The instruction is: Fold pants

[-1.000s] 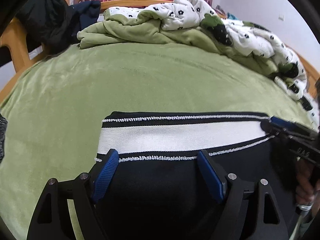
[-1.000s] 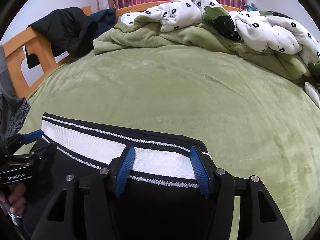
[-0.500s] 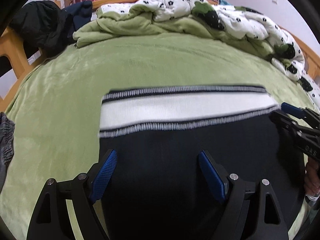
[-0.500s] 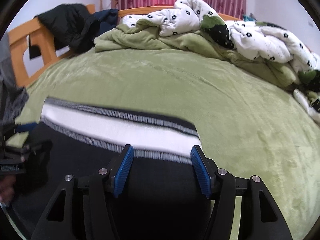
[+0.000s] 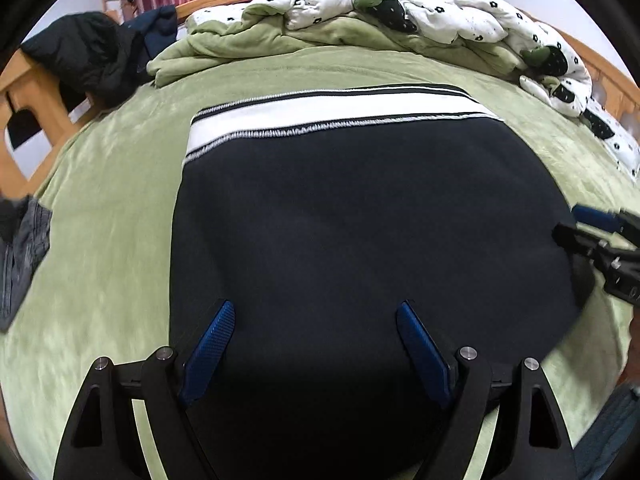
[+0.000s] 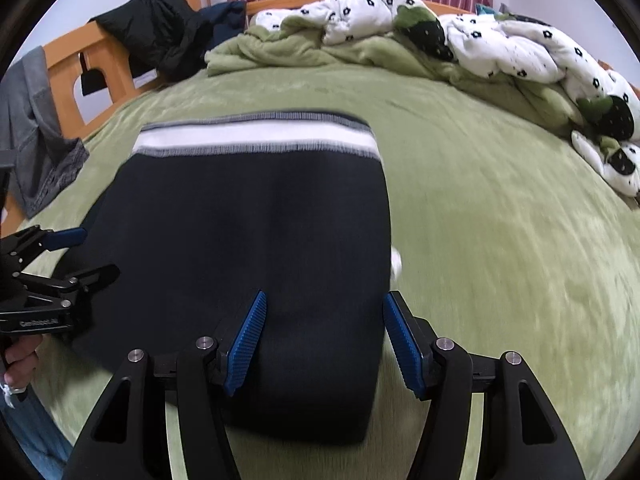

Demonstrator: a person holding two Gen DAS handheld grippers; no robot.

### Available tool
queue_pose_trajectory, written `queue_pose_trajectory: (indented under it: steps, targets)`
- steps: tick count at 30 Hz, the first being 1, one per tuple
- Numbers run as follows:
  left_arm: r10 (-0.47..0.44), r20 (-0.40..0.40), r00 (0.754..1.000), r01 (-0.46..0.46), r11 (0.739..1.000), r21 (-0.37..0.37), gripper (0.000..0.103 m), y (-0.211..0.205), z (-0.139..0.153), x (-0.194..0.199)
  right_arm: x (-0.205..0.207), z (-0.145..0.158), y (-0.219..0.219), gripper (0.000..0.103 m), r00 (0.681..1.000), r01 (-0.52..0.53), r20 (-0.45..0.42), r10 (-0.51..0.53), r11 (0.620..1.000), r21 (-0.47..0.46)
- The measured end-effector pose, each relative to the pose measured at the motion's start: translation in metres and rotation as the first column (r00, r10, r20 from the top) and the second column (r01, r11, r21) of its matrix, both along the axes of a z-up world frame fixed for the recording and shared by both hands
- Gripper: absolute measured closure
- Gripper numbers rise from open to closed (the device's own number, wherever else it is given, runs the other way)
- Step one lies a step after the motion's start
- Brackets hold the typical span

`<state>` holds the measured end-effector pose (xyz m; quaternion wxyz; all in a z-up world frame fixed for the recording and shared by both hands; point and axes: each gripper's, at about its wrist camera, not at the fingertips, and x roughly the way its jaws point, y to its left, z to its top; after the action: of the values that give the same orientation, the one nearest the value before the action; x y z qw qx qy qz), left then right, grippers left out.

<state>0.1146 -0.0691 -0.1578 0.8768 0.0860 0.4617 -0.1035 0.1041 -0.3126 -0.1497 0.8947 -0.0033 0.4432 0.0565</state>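
Observation:
Black pants (image 5: 360, 220) with a white striped waistband (image 5: 340, 108) lie folded flat on the green bed cover (image 5: 112, 200), waistband at the far end. My left gripper (image 5: 315, 308) hovers open over the near part of the black cloth, and its blue pads grip nothing. At the right edge of the left wrist view is my right gripper (image 5: 592, 232). In the right wrist view the pants (image 6: 260, 220) are slightly blurred. My right gripper (image 6: 325, 298) stands open over their near right corner, holding nothing. My left gripper (image 6: 96, 252) shows open at the left.
A crumpled green blanket (image 5: 248, 48) and a white flowered duvet (image 5: 460, 16) are heaped along the far side. A black jacket (image 6: 160, 40) hangs on the wooden bed frame (image 6: 72, 76). A grey garment (image 5: 20, 256) lies at the left edge.
Both grippers have drawn back from the waistband toward the near end of the pants. The waistband now sits far off and the black cloth fills the views. Both stay open.

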Motion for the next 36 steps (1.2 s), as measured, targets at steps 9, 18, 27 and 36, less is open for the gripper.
queue_pose_trajectory:
  steps: [9, 18, 27, 36]
  targets:
    - [-0.001, -0.003, 1.000, 0.002, 0.999, 0.054, 0.021, 0.027, 0.013, -0.033, -0.042, -0.004, -0.008, 0.043, 0.998, 0.053, -0.038, -0.052, 0.998, 0.046]
    - [0.028, -0.109, 0.994, -0.023, 0.998, 0.051, 0.021, 0.065, -0.008, -0.075, -0.067, 0.015, -0.019, 0.043, 0.997, 0.054, 0.055, -0.055, 0.998, 0.031]
    - [0.131, 0.049, 0.990, -0.139, 0.959, 0.247, 0.040, 0.053, -0.018, -0.067, -0.052, 0.020, -0.021, 0.043, 0.996, 0.074, 0.051, -0.079, 0.993, 0.092]
    - [-0.061, -0.080, 0.995, 0.053, 0.994, -0.100, 0.040, 0.058, 0.005, -0.078, -0.049, 0.014, -0.017, 0.043, 0.996, 0.075, 0.041, -0.078, 0.995, 0.067]
